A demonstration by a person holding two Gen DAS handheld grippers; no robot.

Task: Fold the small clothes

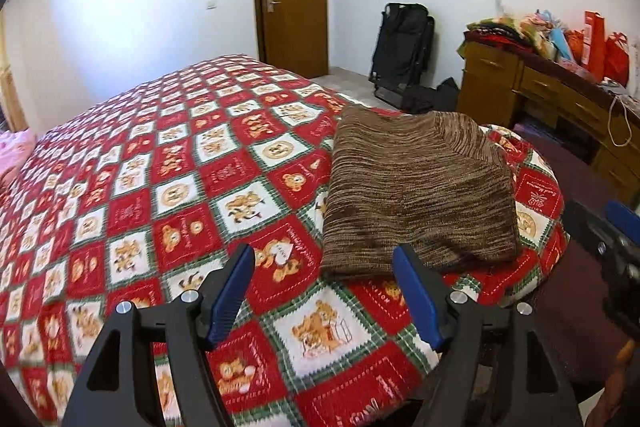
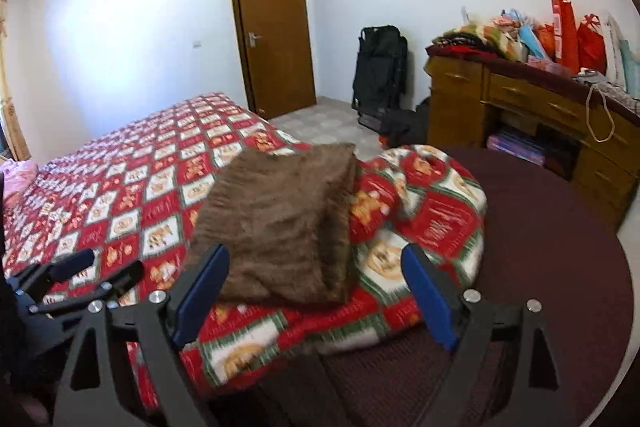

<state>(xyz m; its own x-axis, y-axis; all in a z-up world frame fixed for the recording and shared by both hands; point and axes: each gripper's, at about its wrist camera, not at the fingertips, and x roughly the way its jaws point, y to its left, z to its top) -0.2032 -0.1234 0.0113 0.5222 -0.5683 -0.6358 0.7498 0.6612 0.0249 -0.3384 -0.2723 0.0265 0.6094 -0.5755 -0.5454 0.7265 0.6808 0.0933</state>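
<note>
A folded brown striped knit sweater [image 1: 420,195] lies on the red teddy-bear patchwork bedspread [image 1: 160,187]; before it, left claw [image 1: 324,291] and right claw [image 2: 316,295] gape empty.

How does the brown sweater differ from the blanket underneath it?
The brown sweater is plain striped knit; the bed blanket is a red, white and green patchwork with bears. The sweater is small and folded into a neat block; the blanket spreads across the bed, bunched at its corner. Both are soft fabric.

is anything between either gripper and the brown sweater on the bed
Nothing visible. The folded brown sweater lies in the open on the patterned quilt, with only bare quilt between it and the open left gripper and open right gripper.
</note>
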